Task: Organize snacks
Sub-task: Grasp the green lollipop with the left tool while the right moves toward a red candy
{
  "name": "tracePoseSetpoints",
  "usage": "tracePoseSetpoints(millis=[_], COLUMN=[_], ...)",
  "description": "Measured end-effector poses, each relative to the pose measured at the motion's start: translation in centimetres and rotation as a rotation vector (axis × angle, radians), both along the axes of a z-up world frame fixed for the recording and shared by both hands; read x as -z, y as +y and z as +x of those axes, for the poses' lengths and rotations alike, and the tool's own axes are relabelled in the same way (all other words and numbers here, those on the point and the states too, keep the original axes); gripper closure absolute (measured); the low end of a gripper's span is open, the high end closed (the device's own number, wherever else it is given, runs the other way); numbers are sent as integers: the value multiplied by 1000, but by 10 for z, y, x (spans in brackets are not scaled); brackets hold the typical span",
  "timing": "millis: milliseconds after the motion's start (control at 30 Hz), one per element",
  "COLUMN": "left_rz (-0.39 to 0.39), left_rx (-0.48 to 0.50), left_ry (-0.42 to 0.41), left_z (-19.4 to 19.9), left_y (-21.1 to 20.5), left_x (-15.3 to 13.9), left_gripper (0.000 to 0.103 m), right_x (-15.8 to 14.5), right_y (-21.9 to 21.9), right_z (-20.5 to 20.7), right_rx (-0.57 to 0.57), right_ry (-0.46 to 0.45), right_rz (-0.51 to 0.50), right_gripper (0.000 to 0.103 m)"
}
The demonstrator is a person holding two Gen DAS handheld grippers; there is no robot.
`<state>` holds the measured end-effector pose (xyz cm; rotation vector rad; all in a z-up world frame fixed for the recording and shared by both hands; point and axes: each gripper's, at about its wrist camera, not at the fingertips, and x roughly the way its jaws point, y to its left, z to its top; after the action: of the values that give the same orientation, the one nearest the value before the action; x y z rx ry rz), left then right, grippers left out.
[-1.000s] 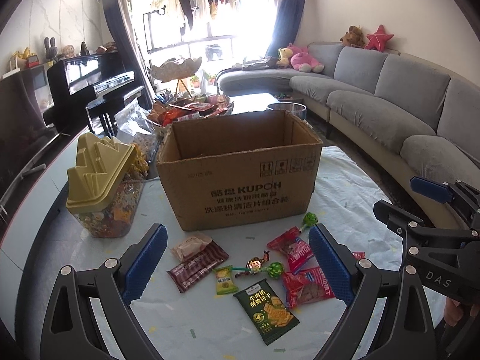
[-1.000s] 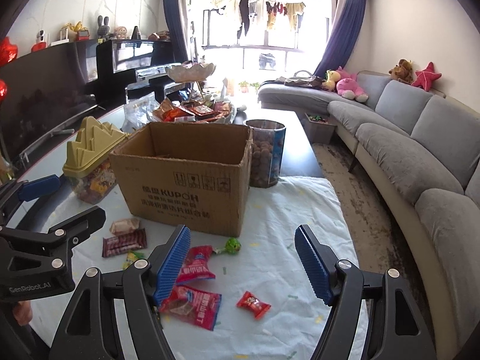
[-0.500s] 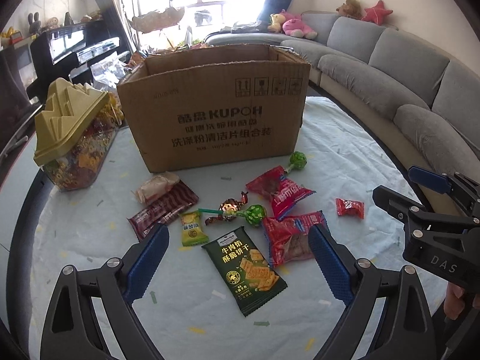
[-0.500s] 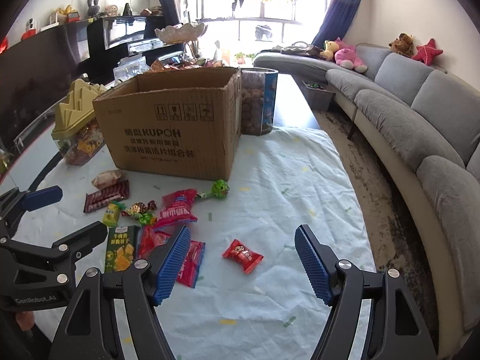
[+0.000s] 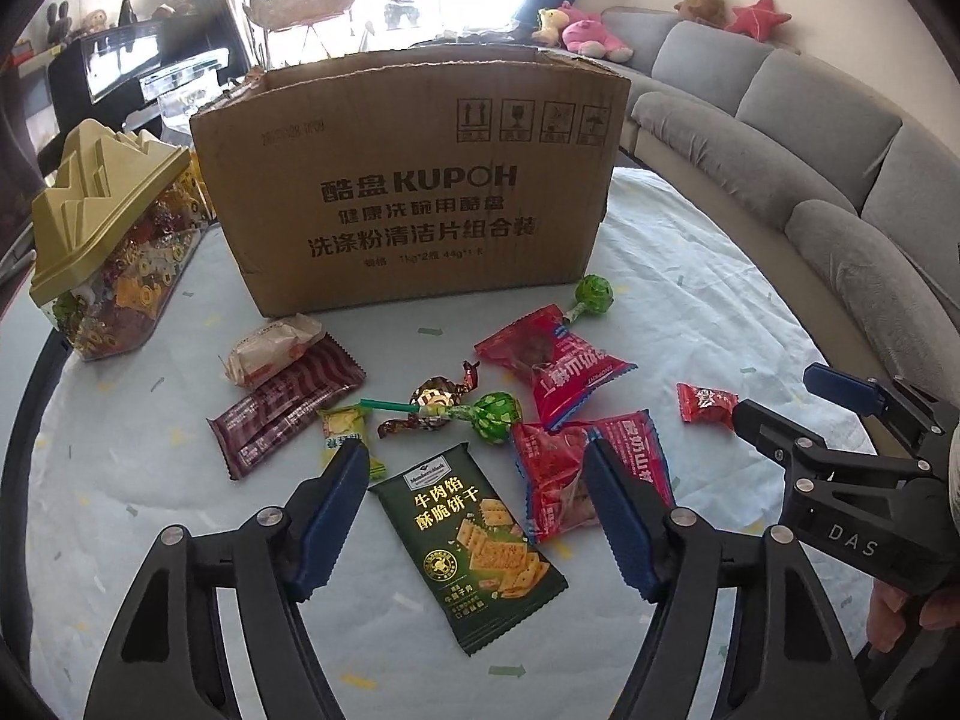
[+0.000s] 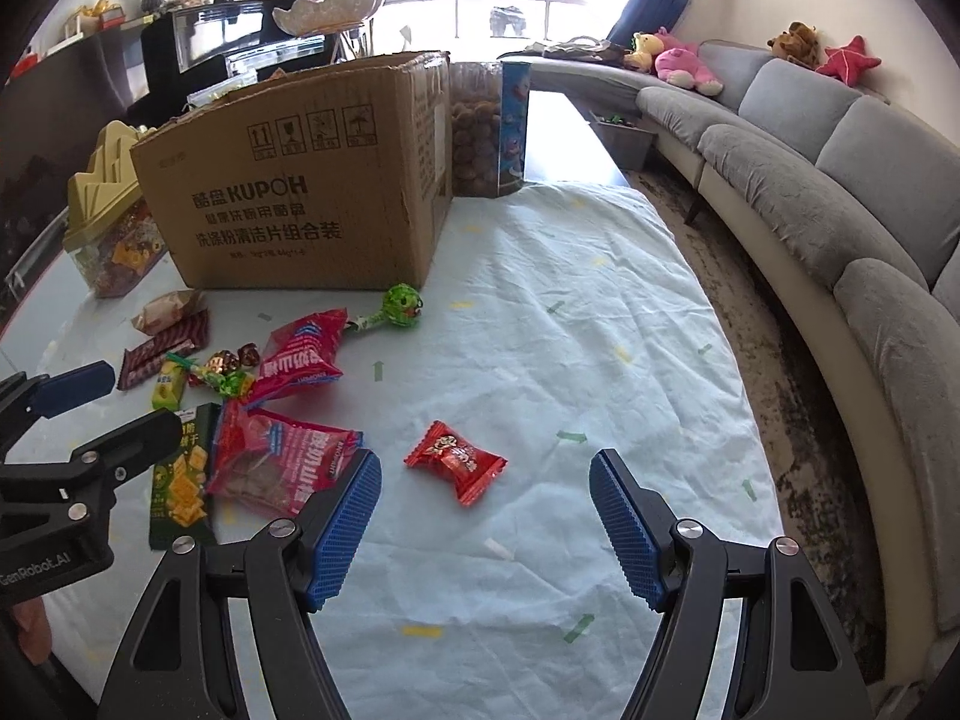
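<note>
No snacks (image 5: 480, 420) look packed yet. They all lie on the worktop (image 6: 540, 360) in front of the box (image 5: 408, 180). Both grippers, left (image 5: 474, 516) and right (image 6: 486, 522), hang before the box, jaws wide apart, holding nothing.

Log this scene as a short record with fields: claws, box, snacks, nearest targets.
left claw: open, empty, above green cracker pack
right claw: open, empty, near red candy
box: cardboard, open top, upright behind the snacks
snacks: loose on the cloth, none seen in the box
jar: yellow lid, left of box
lollipop: green, by the box's corner
</note>
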<state>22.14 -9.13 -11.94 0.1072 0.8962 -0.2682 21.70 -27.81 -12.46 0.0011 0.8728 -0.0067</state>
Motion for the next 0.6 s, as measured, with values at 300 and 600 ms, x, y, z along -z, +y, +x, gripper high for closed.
tracePoseSetpoints(millis=[300, 600], left_rz=[-28, -42], left_rx=[-10, 10], left_ry=[41, 85], left_z=[21, 34], left_y=[-4, -11], left_x=[13, 25], left_gripper=[56, 68], right_x=[17, 23], right_y=[-1, -4], right_z=[11, 17], right_rx=[-14, -37], right_ry=[48, 69], right_rz=[19, 53], right_gripper=[30, 31])
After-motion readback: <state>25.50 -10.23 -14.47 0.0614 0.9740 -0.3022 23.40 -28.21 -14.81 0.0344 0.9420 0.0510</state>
